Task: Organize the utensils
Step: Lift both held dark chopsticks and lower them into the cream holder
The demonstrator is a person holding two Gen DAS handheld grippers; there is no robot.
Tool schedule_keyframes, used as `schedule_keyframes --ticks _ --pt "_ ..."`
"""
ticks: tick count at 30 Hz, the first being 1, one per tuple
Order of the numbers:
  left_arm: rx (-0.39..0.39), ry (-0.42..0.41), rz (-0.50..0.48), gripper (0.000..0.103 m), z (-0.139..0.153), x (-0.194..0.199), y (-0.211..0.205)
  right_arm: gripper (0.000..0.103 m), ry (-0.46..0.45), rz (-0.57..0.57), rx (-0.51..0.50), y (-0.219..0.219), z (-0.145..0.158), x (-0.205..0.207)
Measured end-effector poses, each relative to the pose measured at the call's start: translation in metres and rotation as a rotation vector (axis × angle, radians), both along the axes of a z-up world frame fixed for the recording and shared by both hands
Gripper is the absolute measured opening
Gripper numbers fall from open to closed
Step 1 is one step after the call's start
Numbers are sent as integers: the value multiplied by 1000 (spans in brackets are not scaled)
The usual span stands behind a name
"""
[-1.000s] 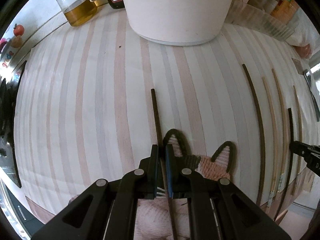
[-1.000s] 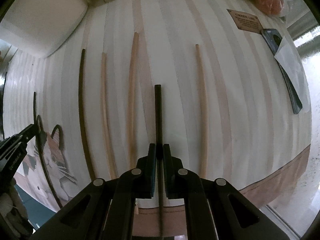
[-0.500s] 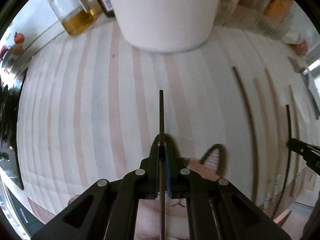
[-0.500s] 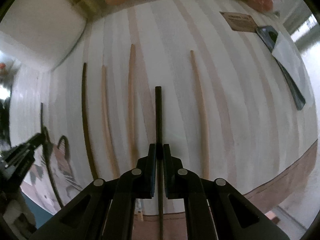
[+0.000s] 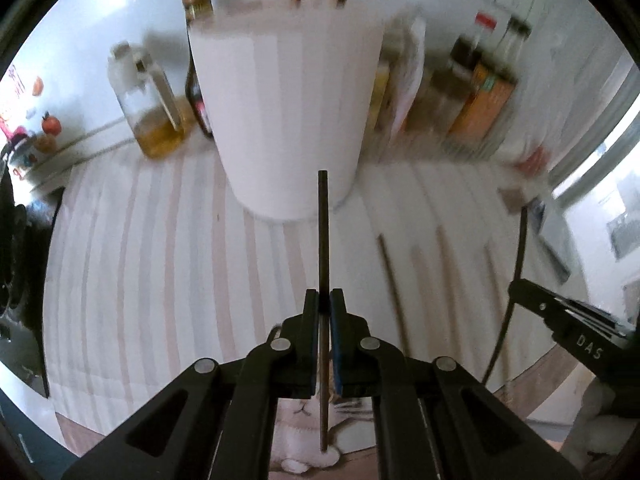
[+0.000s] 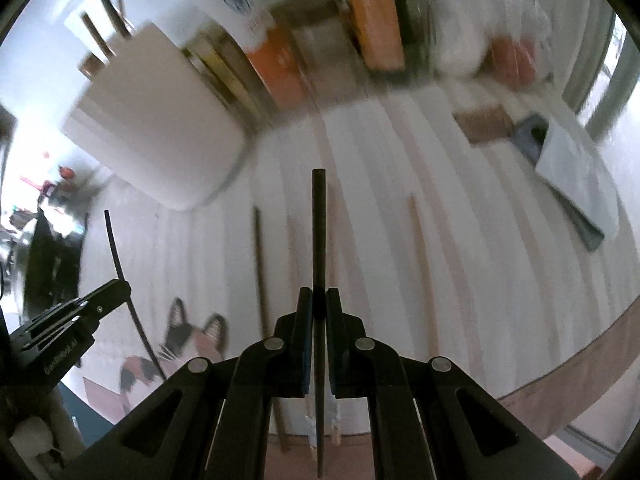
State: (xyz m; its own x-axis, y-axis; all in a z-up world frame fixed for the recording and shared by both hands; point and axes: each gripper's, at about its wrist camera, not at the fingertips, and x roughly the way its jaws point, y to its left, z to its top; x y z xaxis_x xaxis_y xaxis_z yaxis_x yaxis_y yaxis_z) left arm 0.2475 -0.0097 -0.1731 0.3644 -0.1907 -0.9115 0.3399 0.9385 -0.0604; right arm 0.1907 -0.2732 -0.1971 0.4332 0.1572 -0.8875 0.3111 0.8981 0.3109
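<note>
Now we hold one dark chopstick (image 5: 323,240) clamped in the left gripper (image 5: 325,312) and another (image 6: 319,236) in the right gripper (image 6: 319,312), both clear of the striped cloth (image 5: 160,260). Light, stiff and slick, they probably pivot unless pinched mid-length.

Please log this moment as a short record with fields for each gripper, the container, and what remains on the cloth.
left gripper: jaws shut on a dark chopstick, lifted clear of the cloth
right gripper: jaws shut on a second dark chopstick, also lifted
container: white holder, upright, sticks already standing in it
cloth: striped tablecloth with a cat print
left on cloth: several chopsticks, lying side by side; exact count blurred
</note>
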Motion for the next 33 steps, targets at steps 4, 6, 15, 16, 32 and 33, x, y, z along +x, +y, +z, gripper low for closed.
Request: schedule_keyframes --ticks 4,6,15,16,32,33 --pt "-36 -53 -2 3 25 9 -2 6 -82 -4 17 1 26 12" --pt "-61 -81 -4 3 41 13 -4 6 -120 -11 16 -1 38 16" --pt "-162 -264 -31 3 130 42 -28 6 -306 -19 -24 -9 114 49" --pt "-175 -280 -31 3 140 46 -30 6 -330 -14 -30 -9 126 53" --pt "-210 -515 52 3 272 120 4 6 -657 42 -149 23 289 155" --pt "-204 -512 64 3 272 126 9 6 -668 44 -149 28 292 166"
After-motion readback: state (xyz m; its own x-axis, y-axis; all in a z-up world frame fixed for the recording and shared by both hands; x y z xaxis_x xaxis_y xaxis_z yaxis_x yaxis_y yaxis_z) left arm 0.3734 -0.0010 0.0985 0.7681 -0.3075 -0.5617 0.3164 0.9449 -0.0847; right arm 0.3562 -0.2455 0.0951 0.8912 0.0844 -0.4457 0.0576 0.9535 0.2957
